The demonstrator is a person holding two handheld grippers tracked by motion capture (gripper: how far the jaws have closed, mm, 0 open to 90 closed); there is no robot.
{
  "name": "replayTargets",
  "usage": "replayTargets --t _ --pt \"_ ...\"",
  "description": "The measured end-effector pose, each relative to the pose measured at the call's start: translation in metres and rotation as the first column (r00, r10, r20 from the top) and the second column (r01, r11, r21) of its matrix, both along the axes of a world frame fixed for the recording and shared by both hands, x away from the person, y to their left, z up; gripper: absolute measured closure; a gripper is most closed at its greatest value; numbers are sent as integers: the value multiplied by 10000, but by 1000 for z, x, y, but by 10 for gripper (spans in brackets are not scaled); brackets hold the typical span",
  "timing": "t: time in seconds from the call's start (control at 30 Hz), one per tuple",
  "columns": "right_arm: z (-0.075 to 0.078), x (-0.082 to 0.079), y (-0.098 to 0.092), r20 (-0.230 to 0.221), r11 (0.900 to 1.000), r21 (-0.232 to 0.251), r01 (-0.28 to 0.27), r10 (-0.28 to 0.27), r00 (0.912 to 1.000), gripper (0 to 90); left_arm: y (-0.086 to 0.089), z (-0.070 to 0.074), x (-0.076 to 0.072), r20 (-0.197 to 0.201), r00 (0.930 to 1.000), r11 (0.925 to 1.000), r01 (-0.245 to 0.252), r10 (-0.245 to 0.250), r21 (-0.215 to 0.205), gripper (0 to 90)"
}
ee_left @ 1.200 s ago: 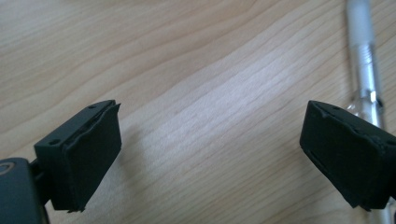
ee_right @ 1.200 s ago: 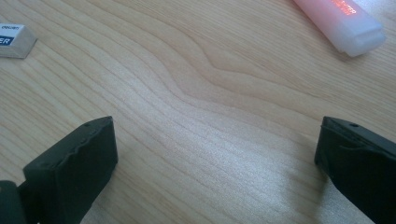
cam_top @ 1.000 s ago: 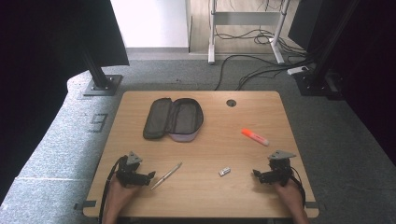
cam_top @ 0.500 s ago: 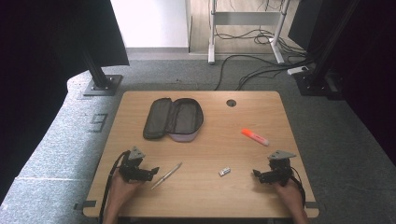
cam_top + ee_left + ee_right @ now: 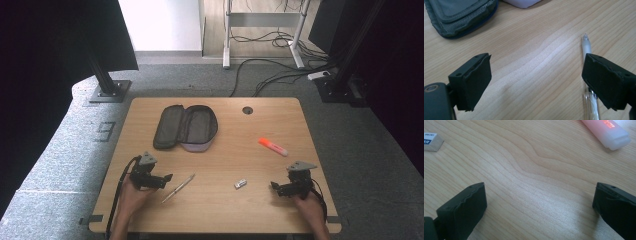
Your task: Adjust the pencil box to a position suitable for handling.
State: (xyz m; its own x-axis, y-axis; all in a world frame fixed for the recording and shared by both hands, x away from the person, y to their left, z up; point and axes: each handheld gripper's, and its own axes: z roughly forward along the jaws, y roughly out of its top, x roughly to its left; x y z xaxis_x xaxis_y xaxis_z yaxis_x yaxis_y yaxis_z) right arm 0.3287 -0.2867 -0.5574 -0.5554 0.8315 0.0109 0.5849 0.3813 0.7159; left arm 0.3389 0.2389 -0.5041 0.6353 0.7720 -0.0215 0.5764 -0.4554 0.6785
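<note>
A clear pen [image 5: 178, 187] lies slanted on the wooden table [image 5: 220, 220] near its front left. My left gripper [image 5: 166, 178] is open just left of the pen. In the left gripper view the pen [image 5: 587, 50] runs beside the right jaw, and bare wood lies between the jaws of the left gripper [image 5: 536, 67]. An open dark pencil case [image 5: 187, 127] lies farther back. My right gripper [image 5: 275, 186] is open at the front right, its jaws over bare wood [image 5: 540, 192]. A white eraser [image 5: 240, 184] and an orange highlighter [image 5: 272, 146] lie close to it.
The pencil case [image 5: 459, 15] fills the upper left of the left gripper view. The eraser [image 5: 431, 141] and highlighter [image 5: 607, 131] sit ahead of the right jaws. A round cable hole [image 5: 247, 110] is at the table's back. Cables and stand bases cover the floor beyond.
My left gripper has edged forward on the table, closer to the pen. The right gripper and the objects have stayed put.
</note>
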Motion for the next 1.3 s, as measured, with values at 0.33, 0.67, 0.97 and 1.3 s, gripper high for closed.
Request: replayTargets --t 0.33,0.67,0.97,1.3 --pt "0 0 0 -1 10000 1 1 -1 10000 0 -9 8 12 35 9998 9998 208 -209 40 90" --pt "0 0 0 -4 10000 0 2 -2 10000 0 -19 12 25 122 9992 9992 389 -389 4 120" --pt "0 0 0 -2 10000 0 -2 2 10000 0 -30 17 39 146 9984 9985 542 -542 -45 137" --pt "0 0 0 3 10000 -5 0 0 10000 0 -46 19 55 104 9968 9967 796 -797 125 142"
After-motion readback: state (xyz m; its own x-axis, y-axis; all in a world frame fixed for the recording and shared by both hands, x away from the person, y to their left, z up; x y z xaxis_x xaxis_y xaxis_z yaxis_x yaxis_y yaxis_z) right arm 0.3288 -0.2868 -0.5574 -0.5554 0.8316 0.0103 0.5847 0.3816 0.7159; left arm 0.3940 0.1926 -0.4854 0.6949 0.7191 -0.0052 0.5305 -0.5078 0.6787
